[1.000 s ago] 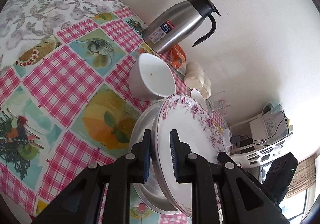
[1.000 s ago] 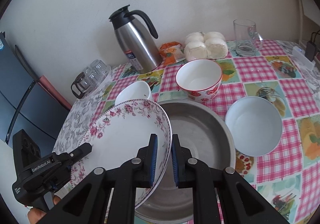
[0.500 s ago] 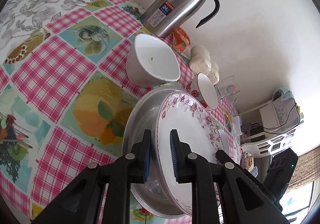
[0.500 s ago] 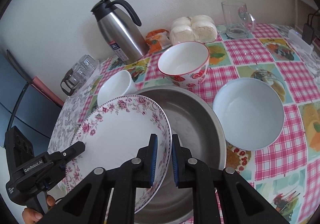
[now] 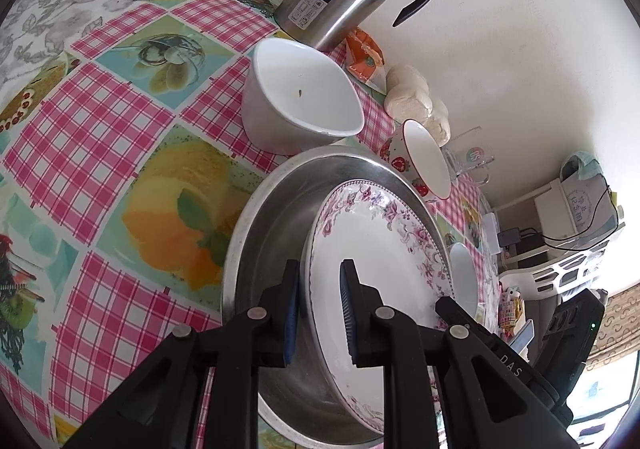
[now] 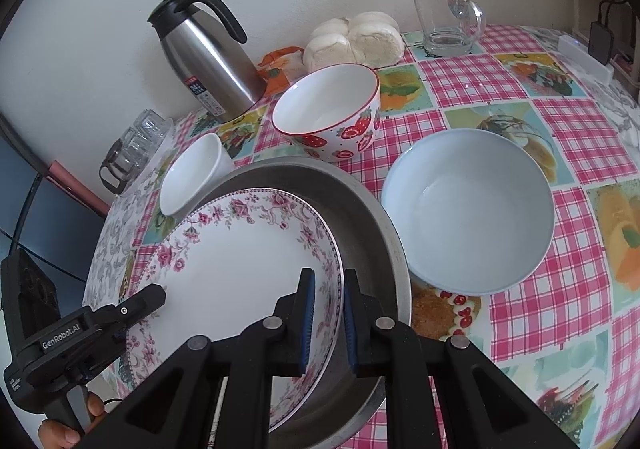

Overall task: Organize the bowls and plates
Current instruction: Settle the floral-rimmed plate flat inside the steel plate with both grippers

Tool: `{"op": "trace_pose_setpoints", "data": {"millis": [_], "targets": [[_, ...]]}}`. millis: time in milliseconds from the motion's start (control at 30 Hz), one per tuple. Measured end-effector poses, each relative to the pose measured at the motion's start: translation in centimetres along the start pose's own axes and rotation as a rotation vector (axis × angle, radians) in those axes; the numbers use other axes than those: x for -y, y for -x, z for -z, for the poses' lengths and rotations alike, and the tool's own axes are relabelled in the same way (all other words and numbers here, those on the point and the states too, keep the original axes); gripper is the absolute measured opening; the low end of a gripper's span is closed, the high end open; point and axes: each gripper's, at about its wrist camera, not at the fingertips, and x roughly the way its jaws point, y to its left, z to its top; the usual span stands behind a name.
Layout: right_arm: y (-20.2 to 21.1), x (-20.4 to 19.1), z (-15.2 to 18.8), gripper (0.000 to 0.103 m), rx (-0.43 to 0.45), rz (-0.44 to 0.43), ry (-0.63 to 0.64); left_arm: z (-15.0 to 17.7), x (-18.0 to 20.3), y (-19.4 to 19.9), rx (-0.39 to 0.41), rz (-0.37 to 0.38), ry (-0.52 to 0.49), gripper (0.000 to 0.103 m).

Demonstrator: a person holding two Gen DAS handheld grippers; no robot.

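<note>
Two claws pinch one floral plate by opposite rims: the left claw and the right claw each press their pads on its edge. It hangs tilted inside the steel basin near the table's front edge. Beside the basin stand a white bowl, a strawberry bowl and a pale blue bowl.

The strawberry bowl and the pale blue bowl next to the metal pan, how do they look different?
The strawberry bowl has a red rim and red strawberries on its outer wall; the pale blue bowl is plain. The strawberry bowl looks narrower, the pale blue bowl wider. The strawberry bowl stands nearer the wall, the pale blue bowl nearer the camera. Both sit upright and empty beside the metal pan.
</note>
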Motion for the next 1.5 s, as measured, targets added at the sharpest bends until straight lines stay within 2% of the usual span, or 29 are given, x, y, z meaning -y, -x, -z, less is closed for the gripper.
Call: {"op": "trace_pose_setpoints", "data": {"millis": [233,667,900,1033,1500], "targets": [[-0.4,0.1,0.2,0.015,-0.004,0.000,-0.004,-0.2,-1.1,-1.2,-0.015,0.012,0.042,0.018],[-1.1,0.5,0.6,0.014,-0.012,0.027,-0.006,0.3,0.7,-1.9,-0.014,-0.096,-0.096,0.018],[-1.1,0.1,0.6,0.014,-0.015,0.051,0.023,0.0,-0.2,-1.4,0.002,-0.099,-0.057,0.021],[-1.1,0.3,0.7,0.014,-0.013,0.046,0.017,-0.1,-0.9,-1.1,0.003,-0.058,-0.011,0.021],[-1.2,0.0,0.9,0.014,-0.019,0.046,0.033,0.0,-1.3,-0.8,0.003,-0.079,0.006,0.015]]}}
